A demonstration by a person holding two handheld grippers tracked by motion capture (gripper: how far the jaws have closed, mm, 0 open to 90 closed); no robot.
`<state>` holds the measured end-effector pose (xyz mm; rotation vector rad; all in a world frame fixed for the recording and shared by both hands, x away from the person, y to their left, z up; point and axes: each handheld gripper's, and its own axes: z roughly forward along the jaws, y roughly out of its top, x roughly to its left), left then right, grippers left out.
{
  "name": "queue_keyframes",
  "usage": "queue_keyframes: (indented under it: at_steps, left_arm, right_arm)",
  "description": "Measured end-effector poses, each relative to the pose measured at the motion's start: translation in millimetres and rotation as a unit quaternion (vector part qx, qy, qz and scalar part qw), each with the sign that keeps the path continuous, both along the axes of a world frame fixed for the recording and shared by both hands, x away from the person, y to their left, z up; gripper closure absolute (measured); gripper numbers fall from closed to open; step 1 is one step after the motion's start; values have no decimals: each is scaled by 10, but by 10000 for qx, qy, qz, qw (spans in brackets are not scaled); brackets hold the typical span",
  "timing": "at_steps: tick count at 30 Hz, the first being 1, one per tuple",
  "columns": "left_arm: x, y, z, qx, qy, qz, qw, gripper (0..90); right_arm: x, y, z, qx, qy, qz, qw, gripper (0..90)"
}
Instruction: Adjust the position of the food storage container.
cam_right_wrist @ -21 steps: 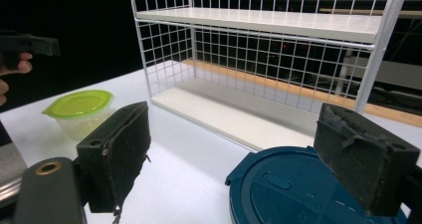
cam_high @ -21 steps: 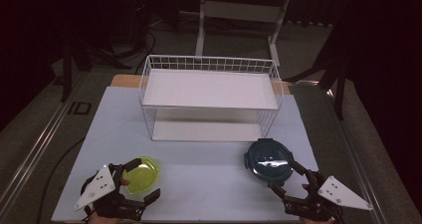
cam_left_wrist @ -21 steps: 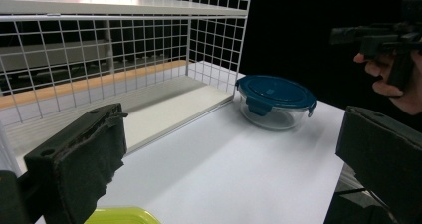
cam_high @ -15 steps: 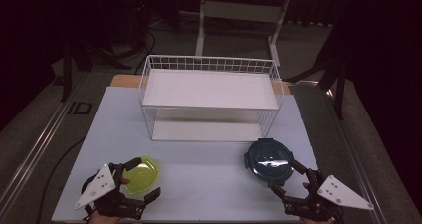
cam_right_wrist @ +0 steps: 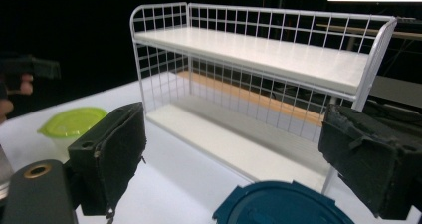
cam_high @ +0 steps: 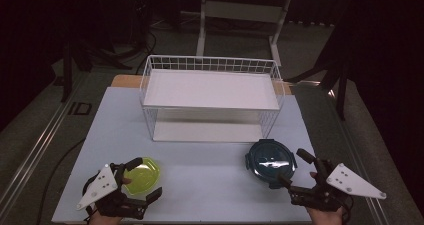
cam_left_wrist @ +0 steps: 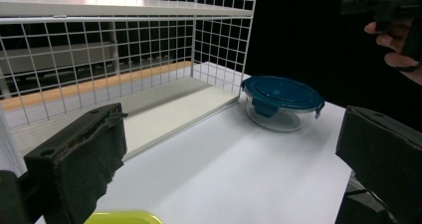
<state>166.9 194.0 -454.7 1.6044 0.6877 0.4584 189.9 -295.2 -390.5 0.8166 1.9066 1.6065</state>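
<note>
Almost nothing had changed since the earlier pictures: both grippers stayed low at the near edge of the worktop (cam_high: 200,135), so no grasp had begun. The left gripper (cam_high: 142,180) had its jaws apart around the green-lidded container (cam_high: 141,175), not touching it. The right gripper (cam_high: 295,172) was also spread, just beside the blue-lidded container (cam_high: 270,162). The wire shelf rack (cam_high: 210,92) stood empty behind.
</note>
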Motion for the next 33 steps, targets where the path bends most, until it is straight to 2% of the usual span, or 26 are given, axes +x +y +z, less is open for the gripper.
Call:
queue_keyframes:
  at_steps: [1, 2, 5, 11, 12, 19, 26, 29, 31, 32, 33]
  left_arm:
    - [0, -1, -2, -5, 12, -14, 10000, 0]
    - [1, -2, -5, 8, 4, -11, 10000, 0]
    - [3, -10, -8, 26, 2, -25, 10000, 0]
    - [0, -27, -10, 70, -7, -42, 10000, 0]
    - [0, -27, -10, 70, -7, -42, 10000, 0]
    - [3, -20, -12, 53, 10, -41, 10000, 0]
    - [-3, -28, -12, 75, 12, -57, 10000, 0]
    - [-8, -27, -9, 70, 7, -56, 10000, 0]
    - [-8, -27, -9, 70, 7, -56, 10000, 0]
    - [-8, -25, -7, 60, 4, -53, 10000, 0]
    - [-8, -24, -7, 53, 5, -51, 10000, 0]
  right_arm:
    - [20, -11, 11, 20, 26, 16, 10000, 111]
    - [85, -44, 36, -8, 14, -107, 9999, 114]
    - [177, -87, 49, -154, 76, -223, 9996, 113]
    - [402, -211, -29, -128, 471, -299, 9984, 160]
    - [402, -211, -29, -128, 471, -299, 9984, 160]
    - [637, -372, -213, -218, 903, -482, 9945, 302]
    - [801, -499, -366, -408, 1114, -635, 9909, 458]
    - [865, -581, -448, -453, 1256, -757, 9882, 539]
    - [878, -603, -469, -474, 1280, -797, 9874, 563]
    - [918, -681, -542, -472, 1409, -873, 9850, 649]
    - [930, -707, -571, -513, 1440, -943, 9837, 682]
